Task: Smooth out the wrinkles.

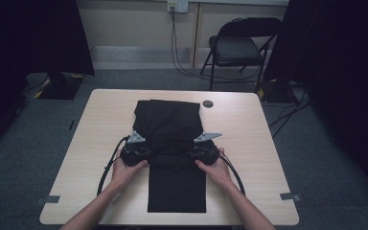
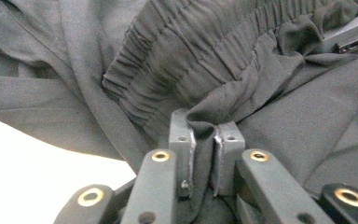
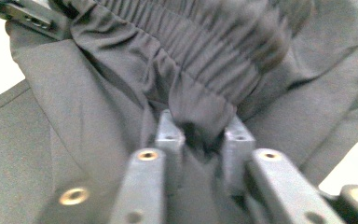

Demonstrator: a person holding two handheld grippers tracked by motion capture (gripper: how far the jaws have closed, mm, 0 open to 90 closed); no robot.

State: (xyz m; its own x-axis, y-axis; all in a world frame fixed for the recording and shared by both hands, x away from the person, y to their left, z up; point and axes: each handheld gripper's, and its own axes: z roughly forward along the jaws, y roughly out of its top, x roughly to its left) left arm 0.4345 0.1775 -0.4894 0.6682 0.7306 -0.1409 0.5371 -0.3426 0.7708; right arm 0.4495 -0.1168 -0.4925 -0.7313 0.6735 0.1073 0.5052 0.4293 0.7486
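Left gripper view shows the left gripper [image 2: 204,140] with its jaws nearly together, a fold of the black garment [image 2: 242,79] pinched between the pads beside the gathered waistband. Right gripper view has the right gripper [image 3: 199,133] with jaws parted a little wider, bunched cloth between them; whether the pads press on it I cannot tell. High view puts the garment at the middle of the pale wooden table [image 1: 254,120], folded over itself. Grey carpet [image 1: 124,79] surrounds the table; a black folding chair [image 1: 237,48] stands at upper right, cables trailing from the wall socket [image 1: 177,5].
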